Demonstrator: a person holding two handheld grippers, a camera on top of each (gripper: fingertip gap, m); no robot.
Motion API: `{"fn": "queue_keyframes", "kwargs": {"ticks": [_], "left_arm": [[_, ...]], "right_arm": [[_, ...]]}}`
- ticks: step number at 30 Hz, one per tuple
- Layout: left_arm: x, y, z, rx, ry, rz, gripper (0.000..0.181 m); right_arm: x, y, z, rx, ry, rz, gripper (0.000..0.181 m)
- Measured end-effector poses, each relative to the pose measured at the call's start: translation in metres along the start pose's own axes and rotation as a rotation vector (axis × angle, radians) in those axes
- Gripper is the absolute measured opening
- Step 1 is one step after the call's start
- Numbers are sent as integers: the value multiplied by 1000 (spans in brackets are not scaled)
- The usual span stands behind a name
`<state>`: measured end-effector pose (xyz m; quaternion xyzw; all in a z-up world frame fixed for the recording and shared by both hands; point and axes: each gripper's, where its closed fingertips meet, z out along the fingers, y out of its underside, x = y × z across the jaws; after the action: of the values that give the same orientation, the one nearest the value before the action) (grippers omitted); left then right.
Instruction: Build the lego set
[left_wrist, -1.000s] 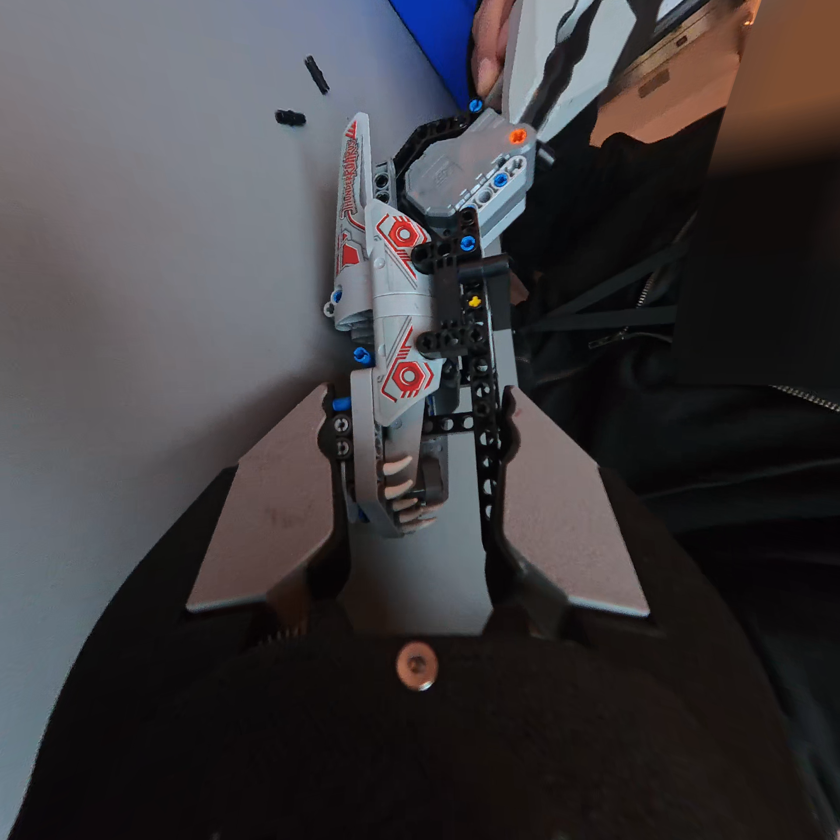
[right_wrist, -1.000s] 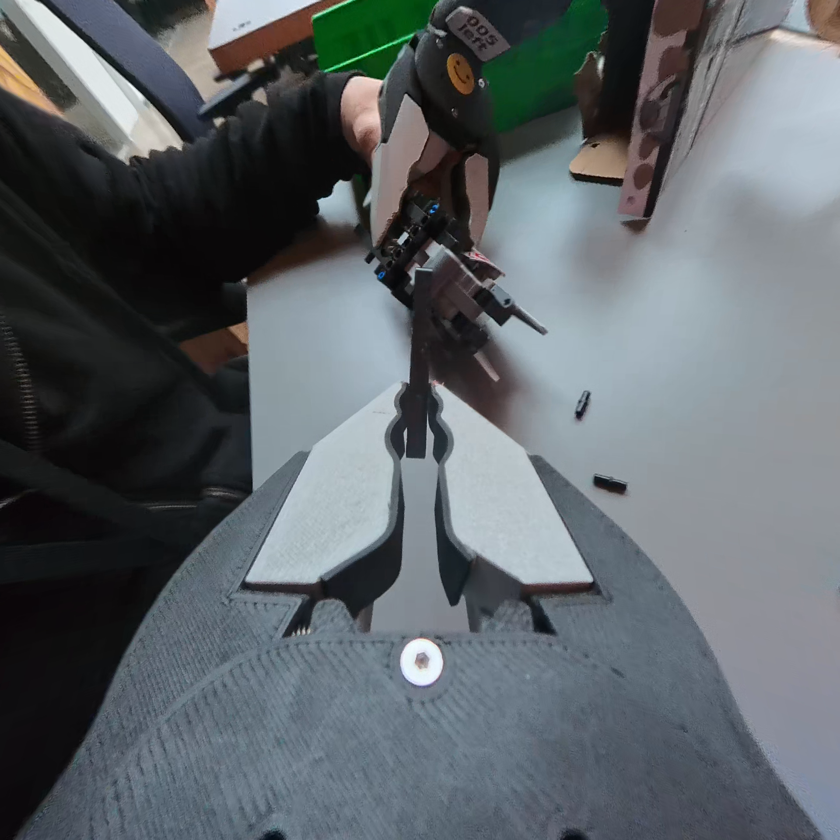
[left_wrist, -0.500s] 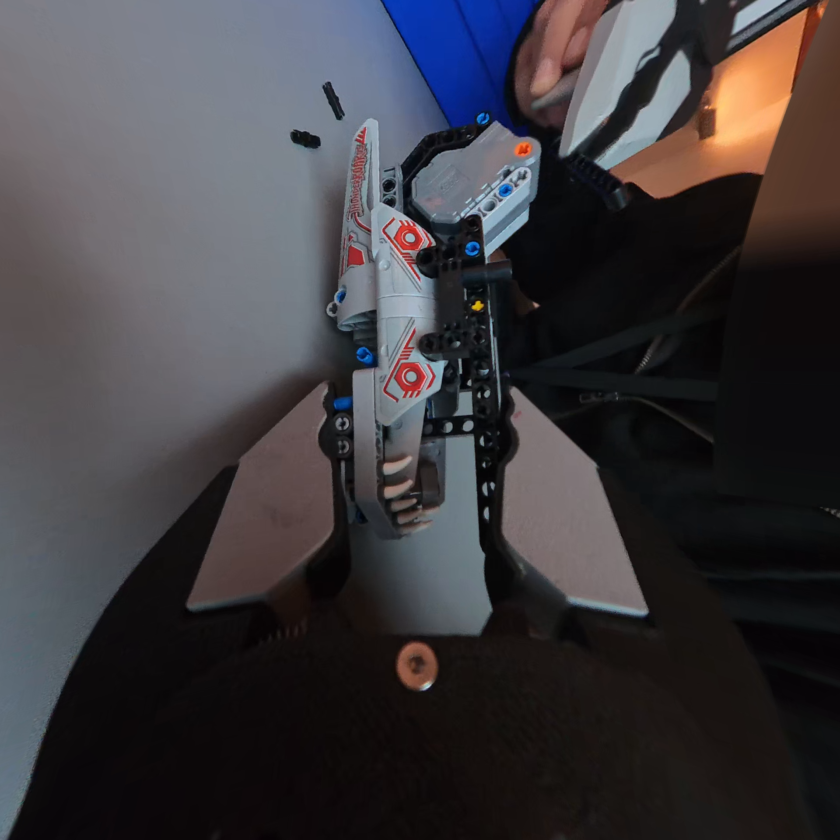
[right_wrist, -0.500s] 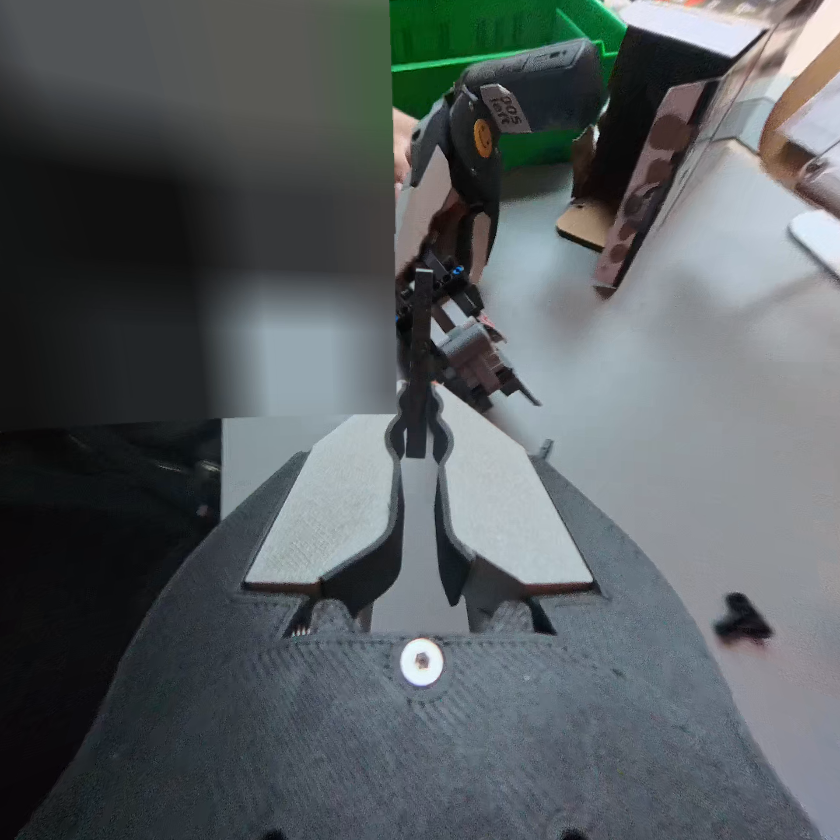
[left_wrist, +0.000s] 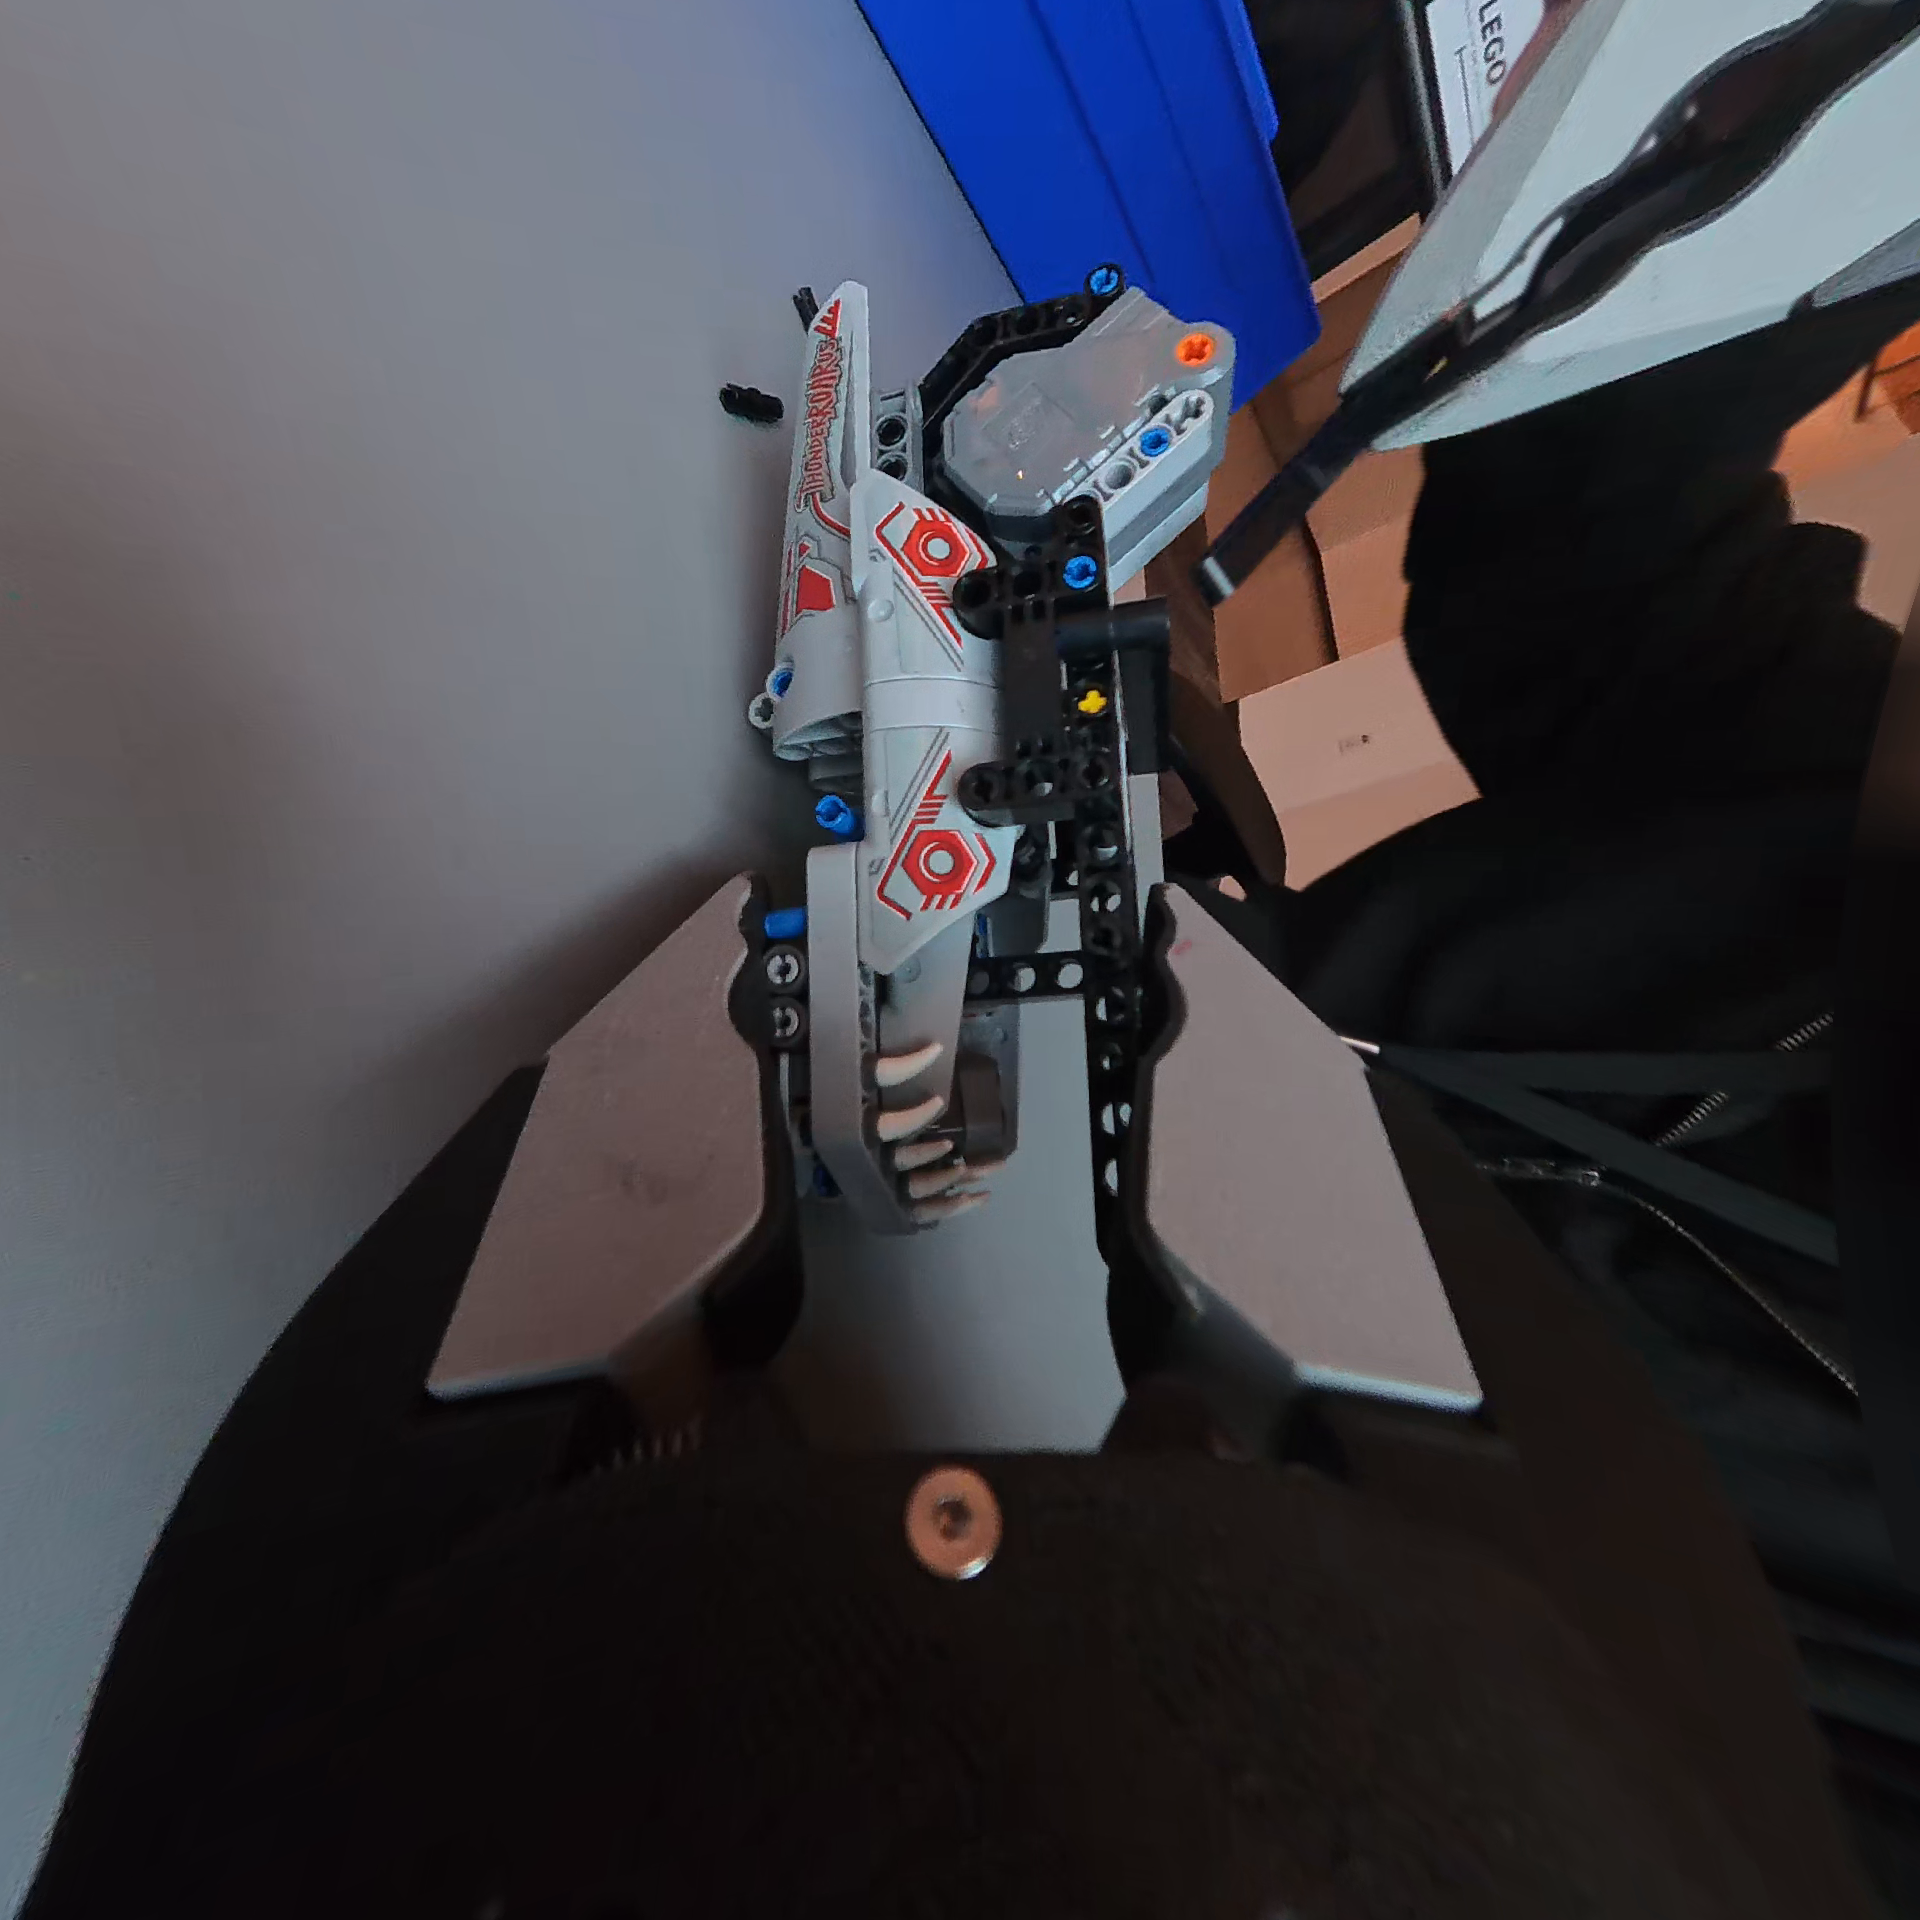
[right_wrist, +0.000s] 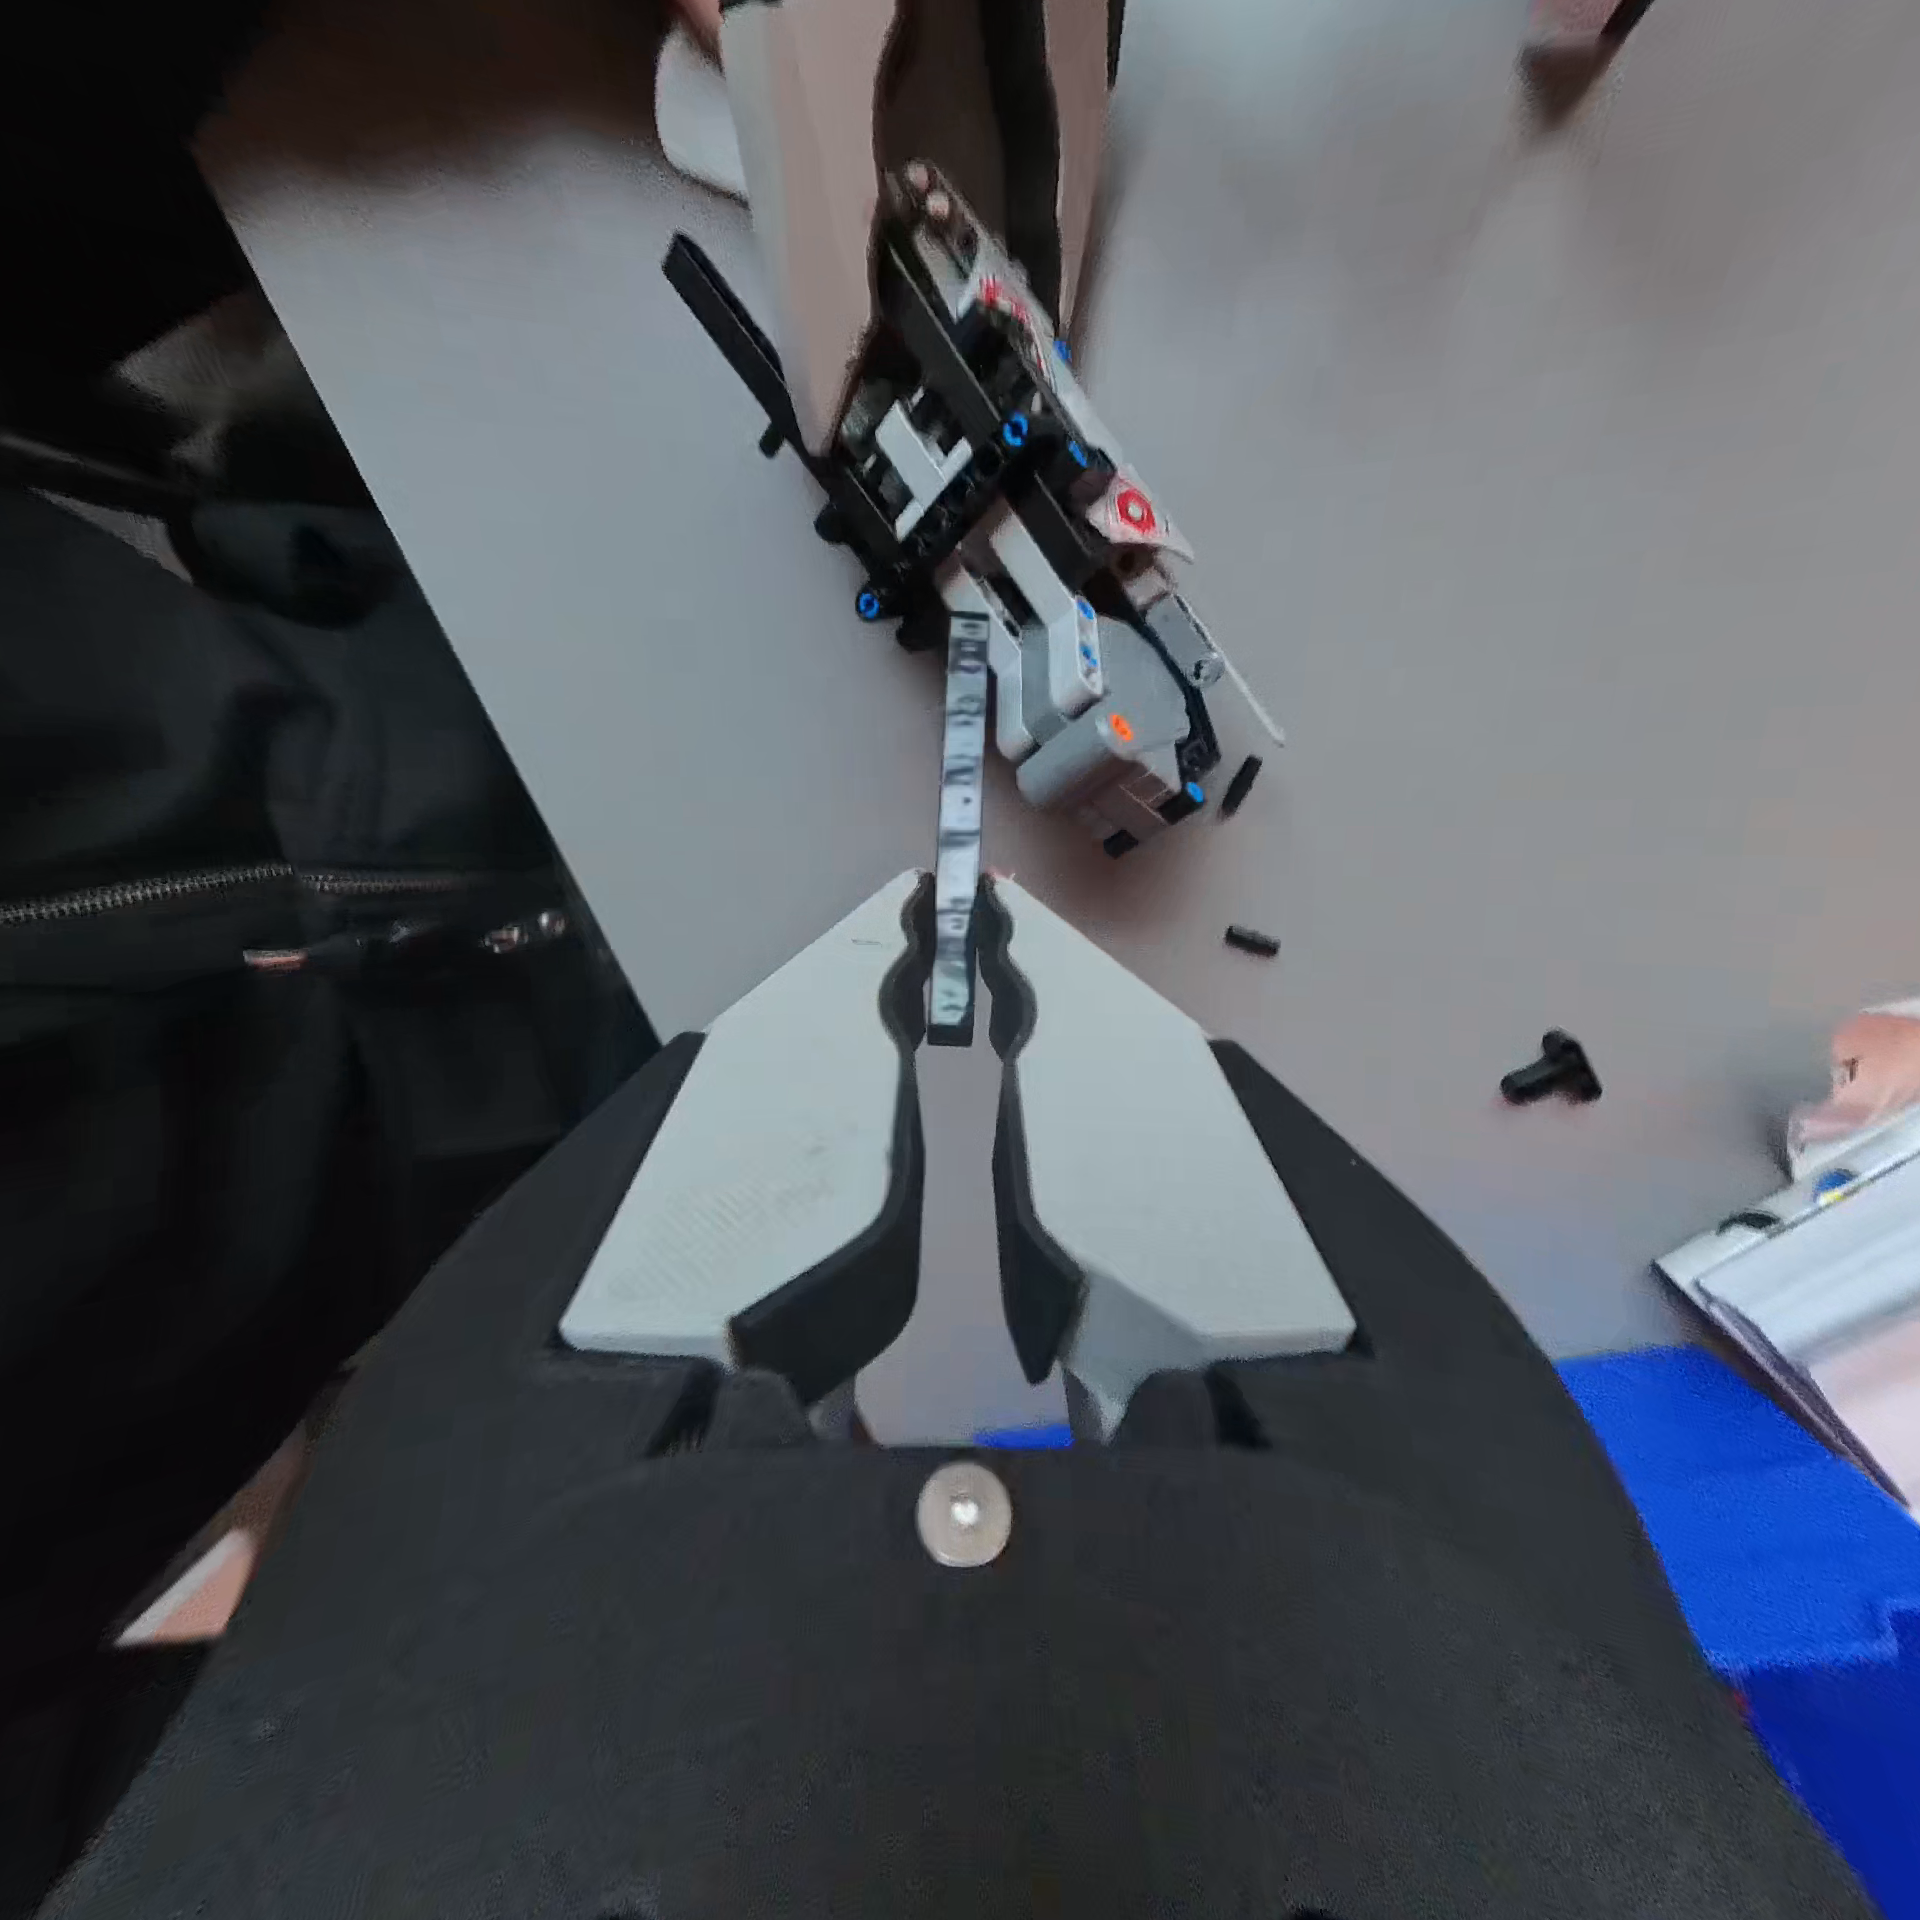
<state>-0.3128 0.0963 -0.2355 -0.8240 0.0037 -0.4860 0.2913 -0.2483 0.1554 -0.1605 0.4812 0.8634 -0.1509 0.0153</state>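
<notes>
L tool (left_wrist: 951, 971) clamps the lego model (left_wrist: 966, 644) by its black frame, near the table (left_wrist: 364, 520) edge. R tool (right_wrist: 958, 935) is pinched on a black beam (right_wrist: 961, 821), tip just beside the model's grey motor block (right_wrist: 1101, 717).

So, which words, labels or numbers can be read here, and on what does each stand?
I do not quote writing; these carry it.
Red lettering: long grey panel of the lego model.
Black lettering: white sheet, top right, left wrist view.
Faint mark: white box, too small to read.
Right wrist view: nothing readable.
</notes>
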Motion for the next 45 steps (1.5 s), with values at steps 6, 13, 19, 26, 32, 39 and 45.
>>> {"fn": "queue_keyframes", "kwargs": {"ticks": [6,13,19,26,32,39,45], "left_arm": [[1,2,-1,0,3,3,70],[2,3,-2,3,6,-2,70],[3,4,-2,5,7,-7,69],[4,0,2,23,4,-8,69],[5,1,0,30,8,-20,69],[3,-2,-5,59,22,-57,70],[1,-3,-11,74,16,-62,69]], "right_arm": [[9,-12,4,-240,34,35,4],[9,-10,11,-454,3,16,5],[15,-11,5,-524,172,-166,4],[10,-2,11,-629,190,-233,4],[24,-8,13,-625,296,-356,4],[40,-28,8,-390,787,-717,5],[44,-44,4,-190,1300,-1224,5]]}}
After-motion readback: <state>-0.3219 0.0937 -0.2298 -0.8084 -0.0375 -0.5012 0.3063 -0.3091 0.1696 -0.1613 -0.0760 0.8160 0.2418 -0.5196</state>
